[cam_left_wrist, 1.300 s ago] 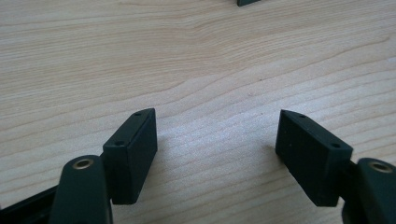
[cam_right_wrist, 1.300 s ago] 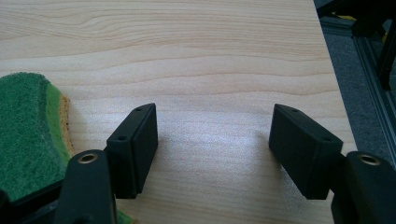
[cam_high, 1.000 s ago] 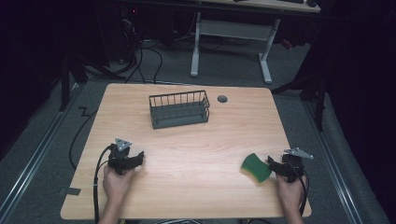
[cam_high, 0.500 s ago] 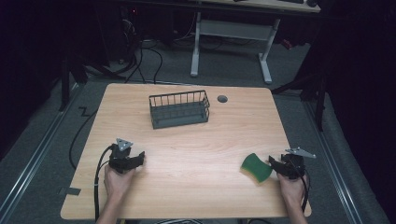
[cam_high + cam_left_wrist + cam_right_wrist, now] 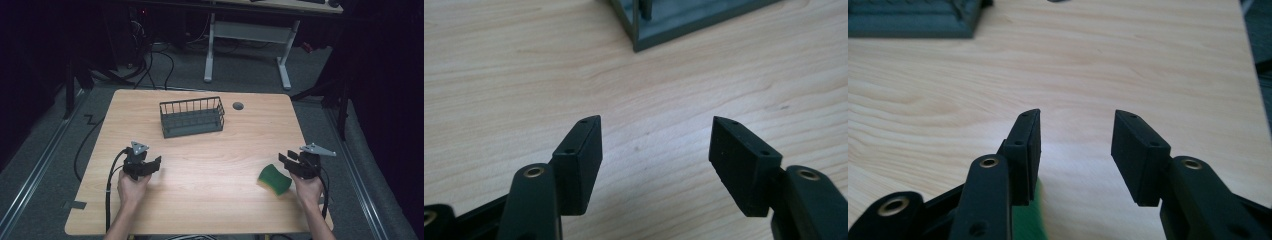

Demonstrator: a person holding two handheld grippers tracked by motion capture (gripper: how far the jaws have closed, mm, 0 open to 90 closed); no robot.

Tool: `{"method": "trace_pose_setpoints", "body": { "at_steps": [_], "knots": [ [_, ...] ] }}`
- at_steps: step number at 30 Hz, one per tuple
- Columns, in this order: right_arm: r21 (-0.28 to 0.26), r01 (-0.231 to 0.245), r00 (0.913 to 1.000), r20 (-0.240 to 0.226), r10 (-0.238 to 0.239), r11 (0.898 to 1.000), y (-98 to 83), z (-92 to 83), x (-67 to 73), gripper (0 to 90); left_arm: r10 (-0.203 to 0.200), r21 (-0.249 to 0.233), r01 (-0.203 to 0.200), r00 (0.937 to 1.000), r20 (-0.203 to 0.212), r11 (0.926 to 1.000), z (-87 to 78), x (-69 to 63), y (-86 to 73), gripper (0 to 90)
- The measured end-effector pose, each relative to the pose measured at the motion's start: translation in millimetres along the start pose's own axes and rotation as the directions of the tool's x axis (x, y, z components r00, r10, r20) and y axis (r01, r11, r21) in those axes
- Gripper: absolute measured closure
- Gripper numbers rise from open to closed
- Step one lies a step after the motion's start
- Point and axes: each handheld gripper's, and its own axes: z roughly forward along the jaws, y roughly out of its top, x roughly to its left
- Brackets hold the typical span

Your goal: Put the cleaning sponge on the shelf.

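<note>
Since the green sponge (image 5: 274, 178) lies lower right, just left of the spread, empty right gripper (image 5: 292, 163), the equally spread left gripper (image 5: 146, 167) sits well apart.

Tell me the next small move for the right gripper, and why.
Probably shift the right gripper sideways, toward the person's left, over the green sponge. Its jaws stand open with only bare table between them, and in the right gripper view the sponge lies just outside one jaw, not in the gap. The left gripper is open too, far from the sponge.
</note>
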Motion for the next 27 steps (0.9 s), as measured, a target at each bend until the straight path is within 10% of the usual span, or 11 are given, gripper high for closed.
{"method": "trace_pose_setpoints", "body": {
  "at_steps": [10,27],
  "knots": [
    [-0.026,0.056,0.9923,-0.109,-0.059,0.998,42.9,14.4,26.6,59.2,-0.068,-0.018,0.069,0.9961,0.057,0.9974,-10.4,3.3,32.4,43.2],
    [-0.011,0.151,0.9697,-0.192,-0.151,0.988,119.4,58.9,71.6,68.0,-0.099,-0.035,0.099,0.9950,0.013,0.9945,-7.5,10.5,104.8,48.1]
  ]
}}
